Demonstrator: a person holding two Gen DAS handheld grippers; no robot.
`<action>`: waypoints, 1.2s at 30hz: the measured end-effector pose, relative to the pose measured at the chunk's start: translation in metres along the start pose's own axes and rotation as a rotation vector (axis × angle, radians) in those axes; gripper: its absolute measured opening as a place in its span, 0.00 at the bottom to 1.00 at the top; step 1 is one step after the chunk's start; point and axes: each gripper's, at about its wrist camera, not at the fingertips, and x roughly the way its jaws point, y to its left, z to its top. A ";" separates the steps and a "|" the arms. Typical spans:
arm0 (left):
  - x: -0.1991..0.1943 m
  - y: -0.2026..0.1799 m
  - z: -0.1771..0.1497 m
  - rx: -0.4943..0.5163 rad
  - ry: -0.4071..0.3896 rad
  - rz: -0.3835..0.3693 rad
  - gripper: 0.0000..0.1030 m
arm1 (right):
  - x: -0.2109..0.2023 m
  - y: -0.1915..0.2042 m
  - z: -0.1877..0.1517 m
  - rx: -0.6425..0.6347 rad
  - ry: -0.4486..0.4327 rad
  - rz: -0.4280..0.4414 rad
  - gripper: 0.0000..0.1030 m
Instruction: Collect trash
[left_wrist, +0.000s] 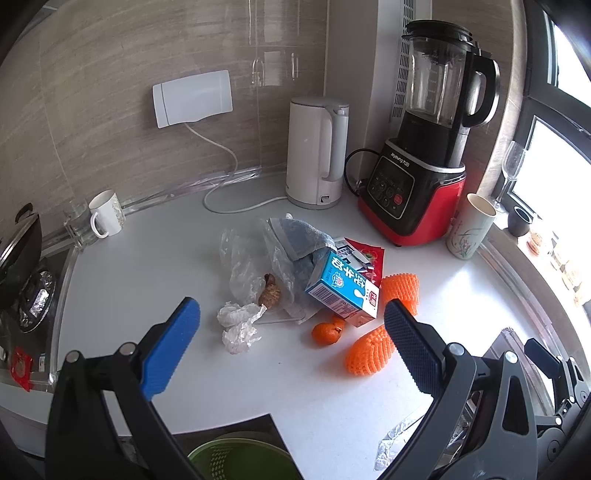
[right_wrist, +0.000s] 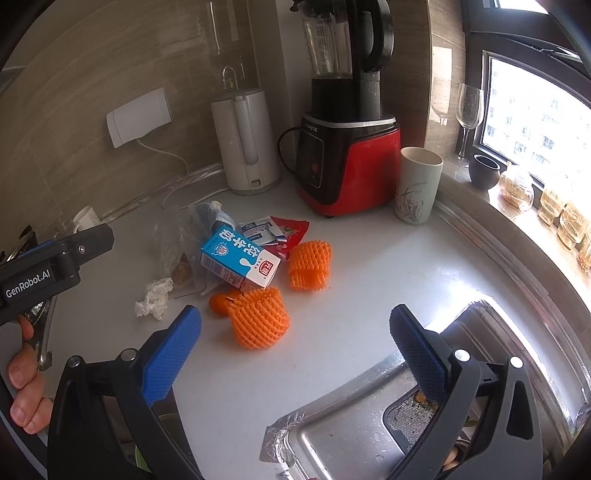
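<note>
Trash lies on the white counter (left_wrist: 155, 266): a blue milk carton (left_wrist: 341, 290), two orange foam nets (left_wrist: 371, 350) (left_wrist: 400, 291), a small orange (left_wrist: 325, 332), crumpled tissue (left_wrist: 240, 325), a clear plastic bag (left_wrist: 258, 266) and red and white wrappers (left_wrist: 364, 254). My left gripper (left_wrist: 291, 347) is open and empty, just short of the pile. My right gripper (right_wrist: 295, 350) is open and empty, near the closer net (right_wrist: 258, 317); the carton (right_wrist: 240, 262) lies beyond it. A green bin (left_wrist: 240, 459) shows below the counter edge.
A white kettle (left_wrist: 317, 151), a red and black blender (left_wrist: 421, 155) and a tall cup (left_wrist: 469, 230) stand at the back. A white mug (left_wrist: 105, 212) is at the left. A steel sink (right_wrist: 369, 413) is at the right, glasses (right_wrist: 469, 110) on the windowsill.
</note>
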 end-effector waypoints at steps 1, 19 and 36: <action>0.000 0.000 0.000 -0.002 0.002 0.001 0.93 | 0.000 0.000 0.000 0.000 0.000 0.000 0.98; 0.004 0.003 0.000 -0.006 0.011 -0.005 0.93 | 0.001 -0.002 -0.002 -0.004 0.001 -0.006 0.98; 0.005 0.003 -0.001 -0.005 0.013 -0.004 0.93 | 0.001 -0.002 -0.001 -0.011 0.008 -0.010 0.98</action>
